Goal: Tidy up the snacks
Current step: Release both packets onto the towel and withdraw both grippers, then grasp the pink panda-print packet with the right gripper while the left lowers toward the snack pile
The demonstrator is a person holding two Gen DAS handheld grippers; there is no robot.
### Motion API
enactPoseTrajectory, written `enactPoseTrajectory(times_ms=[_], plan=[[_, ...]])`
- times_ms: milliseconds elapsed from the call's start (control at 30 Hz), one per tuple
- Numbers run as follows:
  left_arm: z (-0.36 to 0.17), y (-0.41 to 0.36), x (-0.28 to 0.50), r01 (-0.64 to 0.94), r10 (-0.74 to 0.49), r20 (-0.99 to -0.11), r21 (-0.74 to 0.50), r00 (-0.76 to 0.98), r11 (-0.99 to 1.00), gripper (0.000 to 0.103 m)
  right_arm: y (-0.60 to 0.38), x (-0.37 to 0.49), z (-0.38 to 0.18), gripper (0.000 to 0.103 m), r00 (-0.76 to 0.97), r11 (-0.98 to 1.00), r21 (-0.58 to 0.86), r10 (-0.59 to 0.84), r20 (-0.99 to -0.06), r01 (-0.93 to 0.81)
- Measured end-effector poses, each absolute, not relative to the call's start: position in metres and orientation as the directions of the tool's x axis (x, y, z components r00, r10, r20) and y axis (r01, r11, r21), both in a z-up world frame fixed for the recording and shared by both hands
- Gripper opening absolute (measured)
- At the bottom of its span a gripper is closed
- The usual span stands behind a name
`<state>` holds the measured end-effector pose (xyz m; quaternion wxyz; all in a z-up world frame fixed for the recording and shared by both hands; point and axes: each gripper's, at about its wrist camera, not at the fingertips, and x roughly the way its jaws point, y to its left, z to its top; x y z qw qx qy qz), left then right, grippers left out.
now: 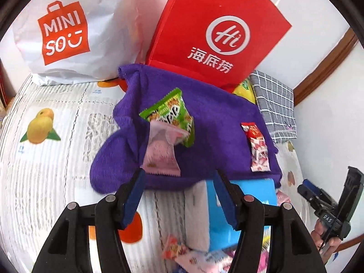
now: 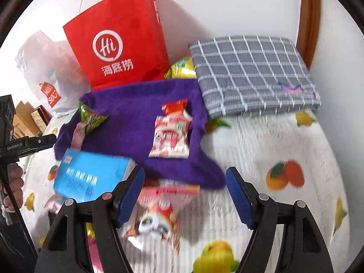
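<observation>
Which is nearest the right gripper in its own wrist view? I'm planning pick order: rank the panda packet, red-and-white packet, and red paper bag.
1. Panda packet: just below the open jaws of the right gripper.
2. Red-and-white packet: farther up, on the purple cloth.
3. Red paper bag: farthest, standing against the wall.

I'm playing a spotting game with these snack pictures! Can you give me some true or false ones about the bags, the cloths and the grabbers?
1. The red bag stands behind the purple cloth. True.
2. The green snack packet lies on the grey checked cloth. False: it lies on the purple cloth, partly over a pink packet.
3. The left gripper is squeezing a packet. False: its jaws are open and hold nothing.
4. The blue box sits at the near edge of the purple cloth. True.
5. The right gripper is open. True.
</observation>
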<state>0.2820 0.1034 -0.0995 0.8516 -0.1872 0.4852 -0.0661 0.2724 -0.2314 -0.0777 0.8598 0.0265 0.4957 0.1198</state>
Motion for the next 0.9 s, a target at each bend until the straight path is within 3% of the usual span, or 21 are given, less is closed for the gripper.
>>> enactPoseTrajectory(times_ms=[233,433,567,900], plan=[[-0.097,0.106,0.252,-0.079,-0.308,-0.798,-0.404,0.518,0.911,0.059,-0.222,0.257,-0.105,0.073,0.407,0.963,0.203,0.259,-0.876,-0.176],[-0.094,0.113,0.226,-0.08,-0.306,-0.795,-0.403,0.524,0.912,0.059,-0.207,0.254,-0.126,0.065,0.364,0.967,0.175,0.233,-0.902,-0.186],[-0.094,0.116,0.21,-0.083,-0.306,-0.795,-0.406,0.524,0.91,0.059,-0.205,0.253,-0.134,0.042,0.335,0.96,0.218,0.267,-0.903,-0.177],[-0.103,0.114,0.181,-0.072,-0.315,-0.802,-0.403,0.508,0.912,0.059,-0.218,0.218,-0.103,0.039,0.412,0.96,0.227,0.275,-0.869,-0.162]])
